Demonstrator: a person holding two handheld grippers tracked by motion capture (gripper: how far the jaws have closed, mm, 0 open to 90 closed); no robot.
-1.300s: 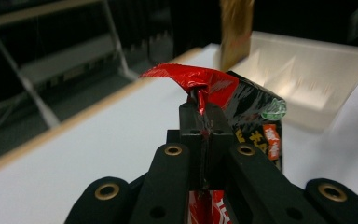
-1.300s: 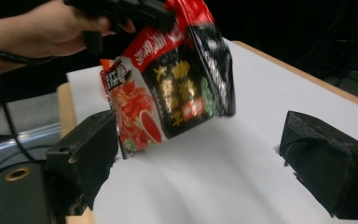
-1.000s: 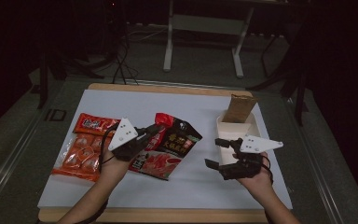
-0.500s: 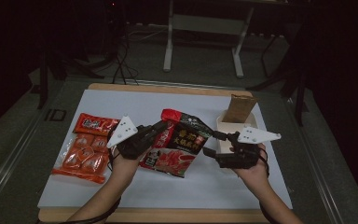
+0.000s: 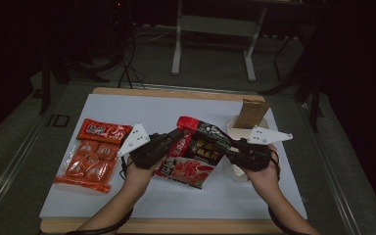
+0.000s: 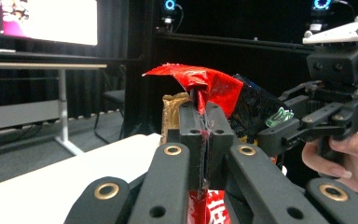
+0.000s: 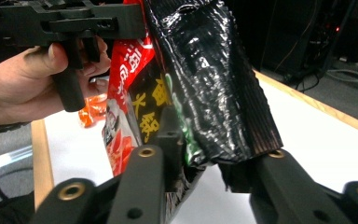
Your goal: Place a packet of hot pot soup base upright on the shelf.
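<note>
The left gripper (image 6: 204,126) is clamped tight on the red top edge of the black-and-red snack bag (image 5: 198,149), lifted above the white table (image 5: 186,205). The right gripper (image 7: 205,161) has just been closing its jaws around the bag's black side, and the pads press on it.

The snack bag (image 5: 196,149) is thin crinkled foil-like plastic, glossy, its black and red print catching highlights; its sealed edge is finely ribbed. Both tongs, the left tongs (image 6: 200,121) and right tongs (image 7: 209,154), look like matt black plastic with small brass-coloured metal rivets. The orange packet (image 5: 90,155) is shiny clear plastic film. The worktop (image 5: 142,110) carries a smooth matt white sheet over a pale wooden edge. The brown bag (image 5: 250,113) looks like dull, creased paper.
</note>
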